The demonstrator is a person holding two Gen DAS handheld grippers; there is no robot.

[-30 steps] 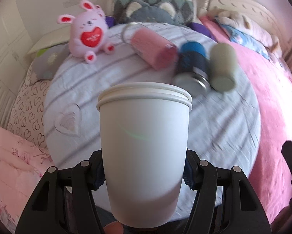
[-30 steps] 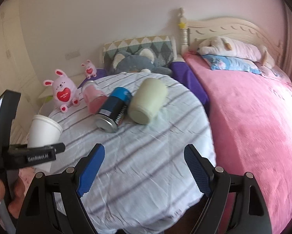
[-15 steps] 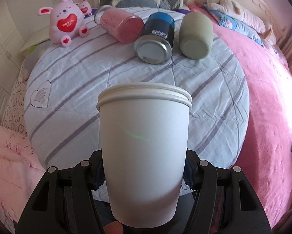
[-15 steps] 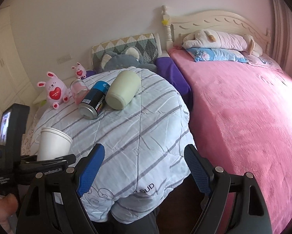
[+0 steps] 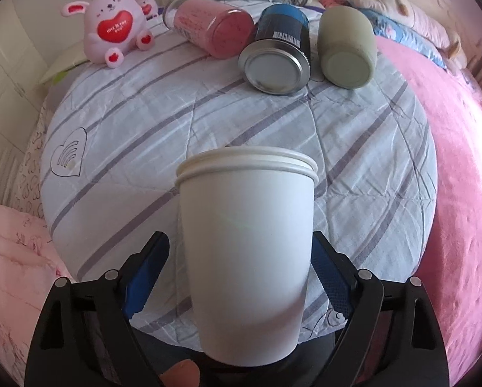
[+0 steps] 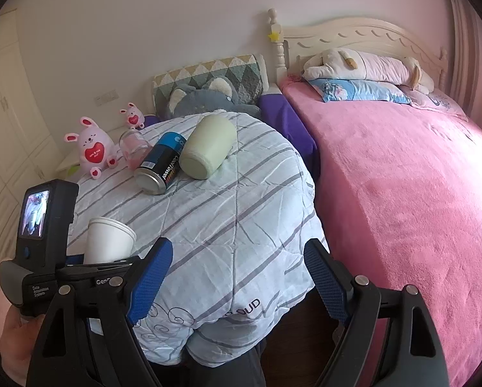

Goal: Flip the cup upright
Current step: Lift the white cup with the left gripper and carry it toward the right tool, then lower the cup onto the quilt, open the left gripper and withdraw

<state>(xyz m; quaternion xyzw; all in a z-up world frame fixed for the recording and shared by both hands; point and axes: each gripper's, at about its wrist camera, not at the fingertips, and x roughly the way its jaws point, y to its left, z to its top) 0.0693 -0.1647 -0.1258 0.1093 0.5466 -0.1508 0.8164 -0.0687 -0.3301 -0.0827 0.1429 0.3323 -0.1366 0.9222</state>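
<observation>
A white paper cup stands upright, mouth up, between the fingers of my left gripper. The blue pads have spread and stand a little off the cup's sides. The cup also shows in the right wrist view, near the front left edge of the round striped table. My right gripper is open and empty, held off the table's front edge.
At the table's far side lie a pink jar, a dark blue can and a pale green cup, all on their sides. A pink bunny toy sits far left. A pink bed lies to the right.
My left gripper's fingers have opened away from the white cup. Both grippers have drawn back from the table, so the lying containers look farther from the right one.
</observation>
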